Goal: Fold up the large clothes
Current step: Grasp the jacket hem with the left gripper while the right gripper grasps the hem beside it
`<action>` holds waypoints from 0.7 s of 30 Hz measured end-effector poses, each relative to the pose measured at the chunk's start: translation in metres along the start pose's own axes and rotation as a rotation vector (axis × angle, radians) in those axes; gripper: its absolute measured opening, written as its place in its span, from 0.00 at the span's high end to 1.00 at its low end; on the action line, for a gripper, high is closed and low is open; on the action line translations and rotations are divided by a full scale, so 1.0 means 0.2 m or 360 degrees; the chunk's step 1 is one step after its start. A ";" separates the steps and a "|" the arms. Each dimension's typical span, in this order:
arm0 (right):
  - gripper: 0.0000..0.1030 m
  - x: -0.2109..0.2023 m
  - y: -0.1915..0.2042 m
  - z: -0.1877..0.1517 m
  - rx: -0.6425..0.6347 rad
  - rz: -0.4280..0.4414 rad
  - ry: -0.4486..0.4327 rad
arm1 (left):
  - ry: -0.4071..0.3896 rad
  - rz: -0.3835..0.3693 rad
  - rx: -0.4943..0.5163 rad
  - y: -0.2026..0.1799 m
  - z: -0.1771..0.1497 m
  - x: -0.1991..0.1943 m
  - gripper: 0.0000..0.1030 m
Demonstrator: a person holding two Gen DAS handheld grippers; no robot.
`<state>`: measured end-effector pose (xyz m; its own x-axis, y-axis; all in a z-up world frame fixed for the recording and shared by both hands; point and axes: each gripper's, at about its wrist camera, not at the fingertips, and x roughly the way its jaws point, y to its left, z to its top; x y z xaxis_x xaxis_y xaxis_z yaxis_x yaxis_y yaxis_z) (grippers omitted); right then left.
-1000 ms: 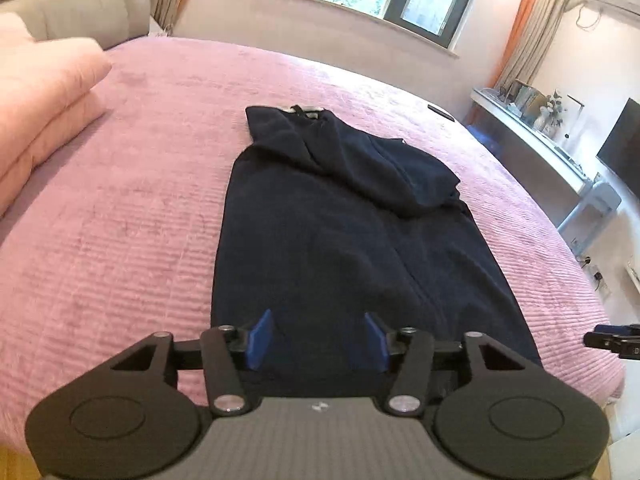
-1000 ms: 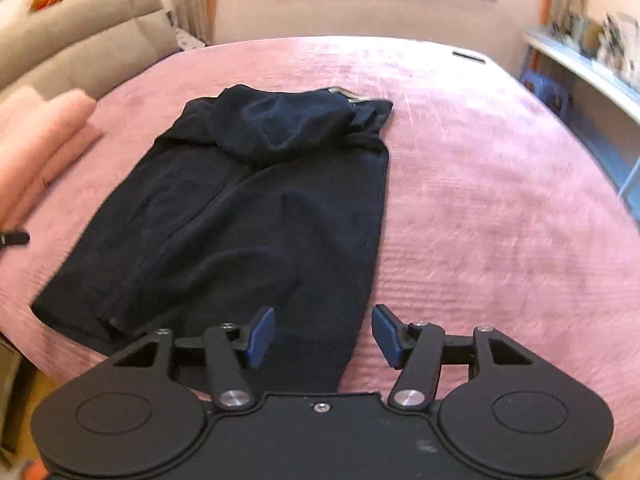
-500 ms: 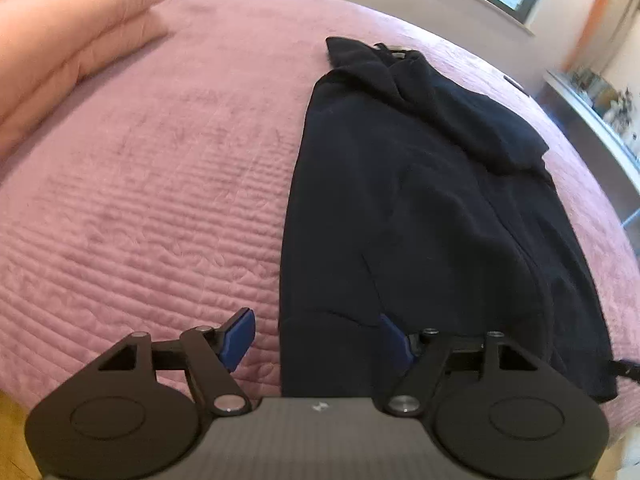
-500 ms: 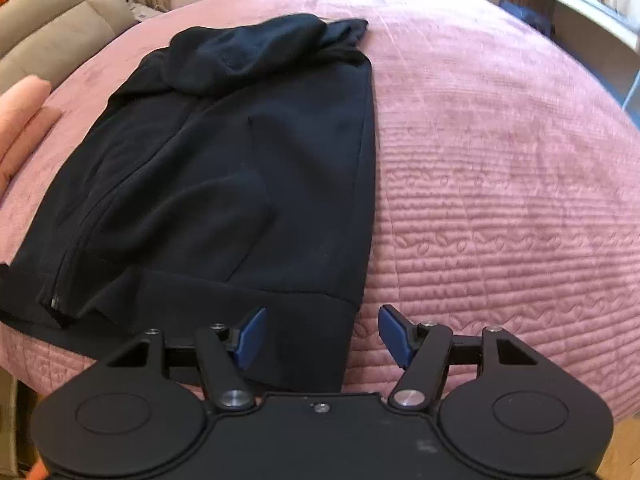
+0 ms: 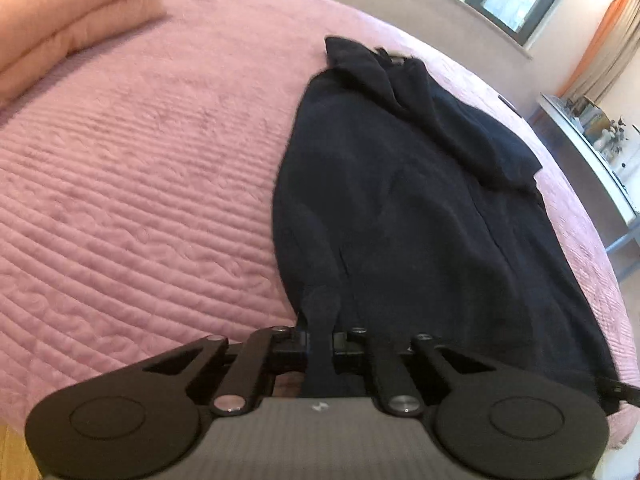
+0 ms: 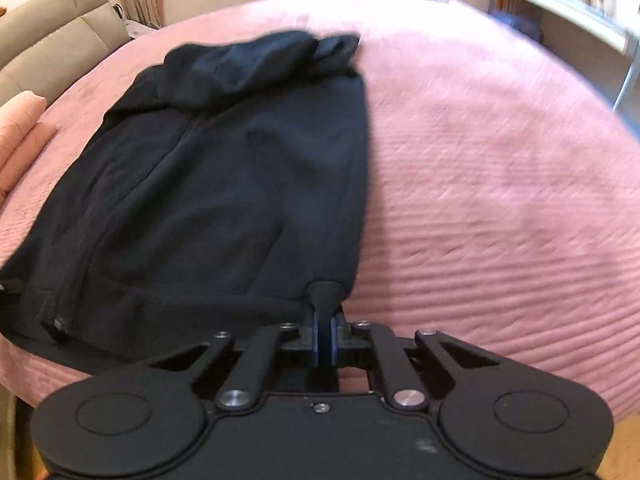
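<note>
Left gripper (image 5: 320,346): jaws just closed, your pinch on dark jacket (image 5: 400,208) hem, lower centre of frame. Right gripper (image 6: 323,334): likewise clamped on opposite hem corner. Jacket flat on pink bedspread (image 5: 140,184). Hem secured; judged ready for lift-and-fold.

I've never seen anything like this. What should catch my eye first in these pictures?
A dark navy hooded jacket lies spread on a pink quilted bedspread, hood end farthest from the cameras. Nearest the cameras, the left gripper and the right gripper have just closed, each pinching a bottom corner of the jacket's hem. A folded peach duvet sits at the far left.
</note>
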<state>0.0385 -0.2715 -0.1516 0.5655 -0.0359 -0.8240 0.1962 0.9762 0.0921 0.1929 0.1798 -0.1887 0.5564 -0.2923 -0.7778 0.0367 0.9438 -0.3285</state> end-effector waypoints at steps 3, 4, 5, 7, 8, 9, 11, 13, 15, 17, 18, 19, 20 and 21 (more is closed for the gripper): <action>0.95 0.05 -0.07 -0.03 0.0048 0.0024 0.0080 | 0.0012 -0.0027 -0.0068 0.05 -0.02 0.00 0.93; 0.95 0.10 -0.08 -0.06 0.0059 0.0015 0.0120 | 0.0018 -0.0020 -0.0079 0.08 -0.02 0.01 0.93; 0.95 0.14 -0.08 -0.08 0.0063 0.0003 0.0145 | 0.0029 -0.0040 -0.0109 0.10 -0.04 0.03 0.92; 0.94 0.14 -0.08 -0.10 0.0065 0.0008 0.0120 | 0.0046 -0.0090 -0.0165 0.15 -0.05 0.05 0.91; 0.93 0.12 -0.07 -0.08 0.0063 0.0021 0.0106 | 0.0042 -0.0111 -0.0169 0.16 -0.05 0.04 0.91; 0.91 0.09 -0.08 -0.07 0.0061 0.0033 0.0091 | 0.0034 -0.0126 -0.0146 0.16 -0.04 0.02 0.88; 0.66 0.03 -0.09 -0.04 0.0041 0.0069 0.0068 | 0.0007 -0.0103 -0.0093 0.15 -0.03 -0.02 0.77; 0.32 -0.01 -0.12 -0.01 0.0059 0.0103 0.0037 | -0.0035 -0.0127 -0.0076 0.15 -0.02 -0.06 0.53; 0.33 0.00 -0.15 0.00 0.0081 0.0139 0.0028 | -0.0052 -0.0175 -0.0108 0.16 -0.02 -0.08 0.50; 0.33 0.03 -0.16 0.00 0.0133 0.0161 0.0046 | 0.0006 -0.0225 -0.0182 0.19 -0.02 -0.03 0.50; 0.33 0.05 -0.18 0.00 0.0169 0.0183 0.0053 | 0.0040 -0.0238 -0.0214 0.20 -0.02 0.00 0.50; 0.33 0.07 -0.20 0.00 0.0205 0.0205 0.0074 | 0.0074 -0.0250 -0.0233 0.20 -0.03 0.03 0.50; 0.33 0.10 -0.20 -0.01 0.0239 0.0205 0.0104 | 0.0095 -0.0262 -0.0244 0.21 -0.03 0.05 0.50; 0.33 0.12 -0.20 -0.03 0.0259 0.0193 0.0133 | 0.0091 -0.0282 -0.0245 0.20 -0.04 0.06 0.50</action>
<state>0.0398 -0.3112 -0.1775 0.5259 0.1042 -0.8441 0.2612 0.9247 0.2769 0.1949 0.2136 -0.2157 0.5046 -0.4638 -0.7282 0.0003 0.8436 -0.5370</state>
